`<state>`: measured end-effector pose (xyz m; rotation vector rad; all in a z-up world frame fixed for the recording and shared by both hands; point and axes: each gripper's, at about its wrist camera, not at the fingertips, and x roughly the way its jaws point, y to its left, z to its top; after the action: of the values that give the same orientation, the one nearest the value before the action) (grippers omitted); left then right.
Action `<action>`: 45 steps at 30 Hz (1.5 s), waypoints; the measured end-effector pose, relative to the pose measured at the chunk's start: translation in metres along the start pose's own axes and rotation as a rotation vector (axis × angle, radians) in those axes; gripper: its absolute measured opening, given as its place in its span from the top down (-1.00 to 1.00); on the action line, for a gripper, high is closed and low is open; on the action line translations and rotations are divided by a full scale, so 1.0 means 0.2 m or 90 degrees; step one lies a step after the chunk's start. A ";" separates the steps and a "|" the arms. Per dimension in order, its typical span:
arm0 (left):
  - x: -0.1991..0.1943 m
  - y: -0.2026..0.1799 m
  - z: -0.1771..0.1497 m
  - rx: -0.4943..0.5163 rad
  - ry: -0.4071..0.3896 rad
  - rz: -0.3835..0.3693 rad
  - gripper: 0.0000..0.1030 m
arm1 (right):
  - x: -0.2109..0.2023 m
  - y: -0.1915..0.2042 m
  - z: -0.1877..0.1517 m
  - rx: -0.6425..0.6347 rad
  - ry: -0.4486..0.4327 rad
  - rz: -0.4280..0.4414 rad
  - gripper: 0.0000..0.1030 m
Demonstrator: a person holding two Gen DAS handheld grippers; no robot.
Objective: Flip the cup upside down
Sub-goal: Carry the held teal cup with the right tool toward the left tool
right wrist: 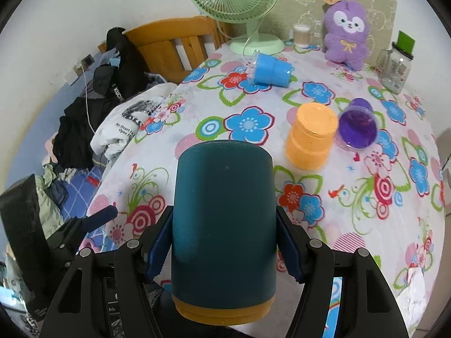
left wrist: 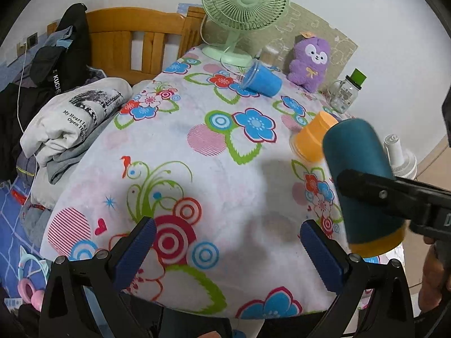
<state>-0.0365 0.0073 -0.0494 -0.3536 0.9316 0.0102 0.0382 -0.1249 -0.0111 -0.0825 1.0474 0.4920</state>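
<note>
My right gripper is shut on a dark teal cup with an orange rim. The cup is upside down, rim low and closed base up, held above the near edge of the flowered table. It also shows in the left wrist view at the right, clamped by the right gripper's black finger. My left gripper is open and empty over the table's front edge.
An orange cup stands upside down mid-table. A purple cup and a blue cup lie on their sides. A green fan, a purple plush and a glass jar stand at the back. Clothes pile on the bed at left.
</note>
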 end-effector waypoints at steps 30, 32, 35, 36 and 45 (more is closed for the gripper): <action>0.07 -0.07 -0.07 0.016 0.031 0.031 -0.99 | 0.10 -0.14 -0.14 0.025 0.047 -0.007 -0.35; 0.08 -0.06 -0.07 0.016 0.033 0.032 -0.99 | 0.15 -0.15 -0.15 0.022 0.068 -0.016 -0.36; 0.10 -0.06 -0.06 0.012 0.036 0.033 -0.99 | 0.23 -0.17 -0.16 0.035 0.102 -0.018 -0.46; 0.10 -0.06 -0.06 0.012 0.038 0.033 -0.99 | 0.24 -0.17 -0.17 0.037 0.106 -0.019 -0.52; 0.13 -0.06 -0.05 0.010 0.042 0.038 -0.99 | 0.24 -0.20 -0.16 0.041 0.097 -0.014 -0.56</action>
<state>-0.0278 -0.0102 -0.0722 -0.3131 1.0064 0.0458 0.0494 -0.1537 -0.0740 -0.0750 1.2094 0.4366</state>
